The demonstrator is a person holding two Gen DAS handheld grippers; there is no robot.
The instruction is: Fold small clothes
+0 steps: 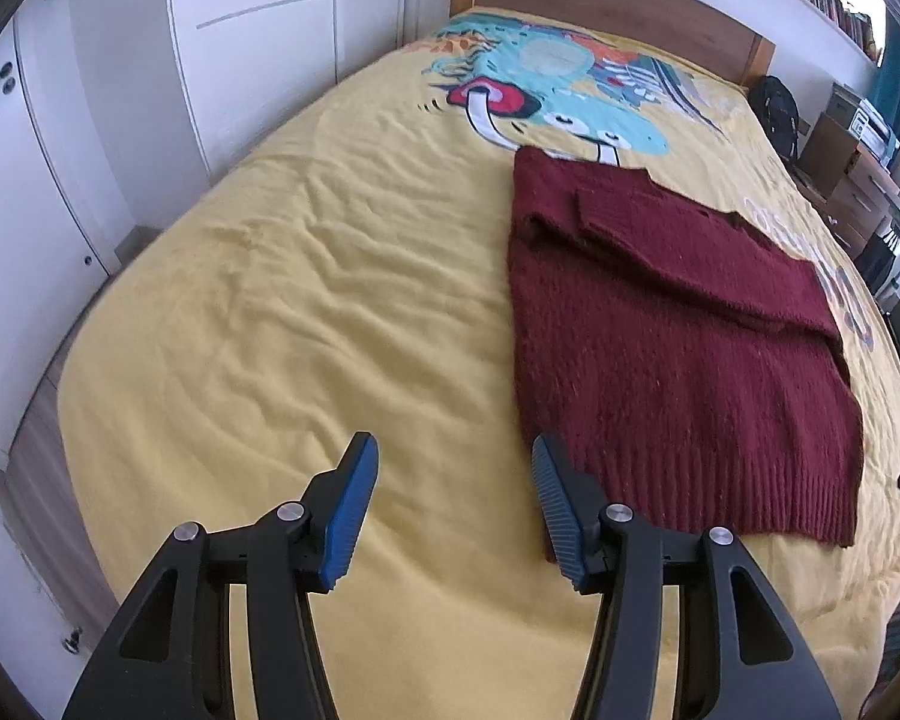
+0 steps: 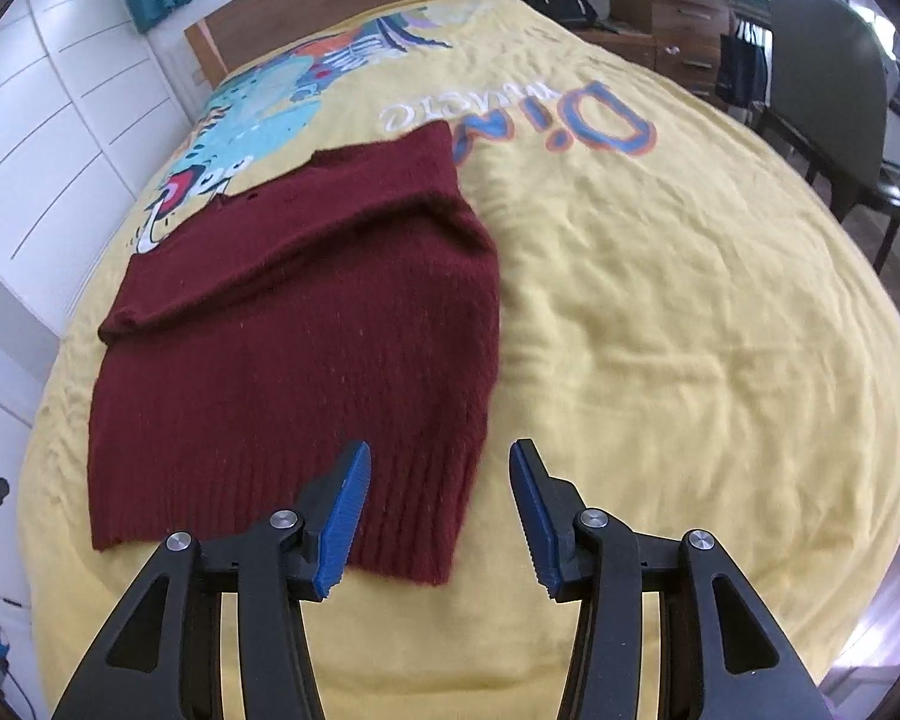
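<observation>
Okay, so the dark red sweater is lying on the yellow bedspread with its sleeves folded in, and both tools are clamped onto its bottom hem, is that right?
Not quite. Both tools are open and hold nothing: the left tool and right tool hover above the hem, as each wrist view shows. The dark red sweater does lie on the yellow bedspread, sleeves folded in.

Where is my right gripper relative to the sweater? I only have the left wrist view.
Observer: The right gripper hangs over the maroon sweater, above the hem near its right-hand end, jaws open.
Operator: Is that end of the hem lying flat?
Observer: Yes, the hem corner lies flat on the yellow bedspread, and nothing is pinched.
Operator: What's beside the bed on the right? My view cuts off there.
Observer: A dark chair stands next to the bed.
</observation>
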